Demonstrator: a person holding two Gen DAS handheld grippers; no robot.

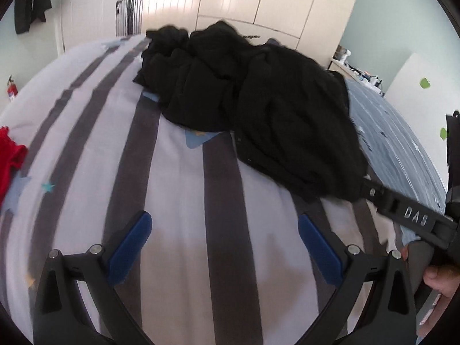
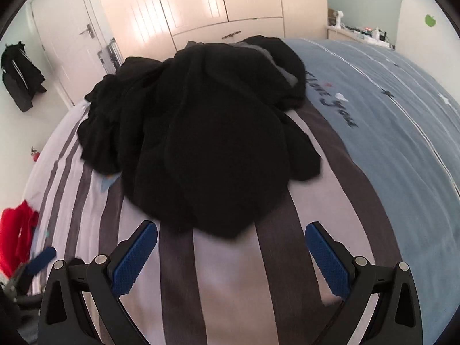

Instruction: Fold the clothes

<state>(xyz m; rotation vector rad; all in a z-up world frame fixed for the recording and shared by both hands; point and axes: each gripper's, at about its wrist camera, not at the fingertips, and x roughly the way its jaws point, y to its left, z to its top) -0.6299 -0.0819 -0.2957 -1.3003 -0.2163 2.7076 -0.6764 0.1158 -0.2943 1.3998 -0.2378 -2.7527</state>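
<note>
Both grippers — left [image 1: 224, 247], right [image 2: 231, 254] — hang spread, empty, below the crumpled black garment heap [image 2: 201, 132] at mid-frame; unfolded, it wants an edge pinched.

Your left gripper [image 1: 224, 247] has black angular arms, silver round pivot pins and blue flat pads [image 1: 130, 247]. Your right gripper [image 2: 231, 258] matches it, its blue pads [image 2: 135, 258] textured with fine dimples; its side bears raised letters "DAS" [image 1: 415, 216].
</note>
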